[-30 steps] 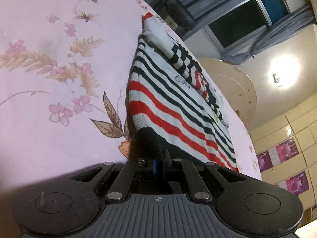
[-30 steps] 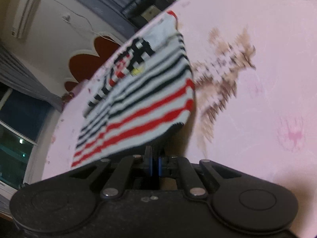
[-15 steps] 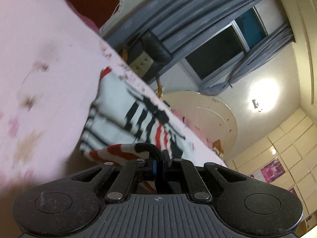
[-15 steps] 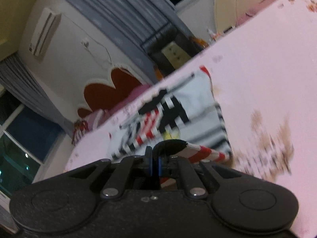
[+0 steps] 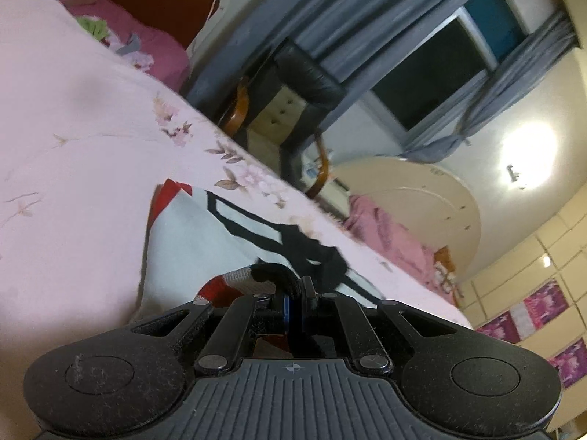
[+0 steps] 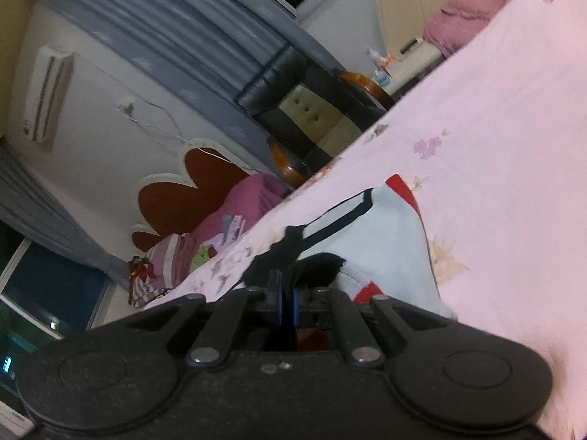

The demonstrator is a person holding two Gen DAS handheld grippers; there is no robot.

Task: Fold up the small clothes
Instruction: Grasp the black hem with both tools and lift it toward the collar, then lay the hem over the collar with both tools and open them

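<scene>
A small white knit sweater [image 5: 198, 242] with black and red stripes lies on the pink floral bedsheet [image 5: 73, 168]. My left gripper [image 5: 293, 299] is shut on its black hem edge, which curls over the fingertips. In the right wrist view the same sweater [image 6: 381, 234] lies ahead, and my right gripper [image 6: 288, 295] is shut on the black hem too. The striped lower part is doubled over the upper part; only the pale upper part with a red corner shows beyond the fingers.
A black armchair [image 5: 293, 91] with wooden arms stands past the bed's far edge, below grey curtains [image 5: 367, 11]. Pink pillows and bedding [image 6: 205, 234] and a red headboard [image 6: 183, 190] lie at one end. A pink heap [image 5: 385, 227] lies at the other end.
Both grippers carried the hem forward over the sweater toward its upper part. The striped lower half, spread flat a second ago, is now folded over and mostly out of sight.
</scene>
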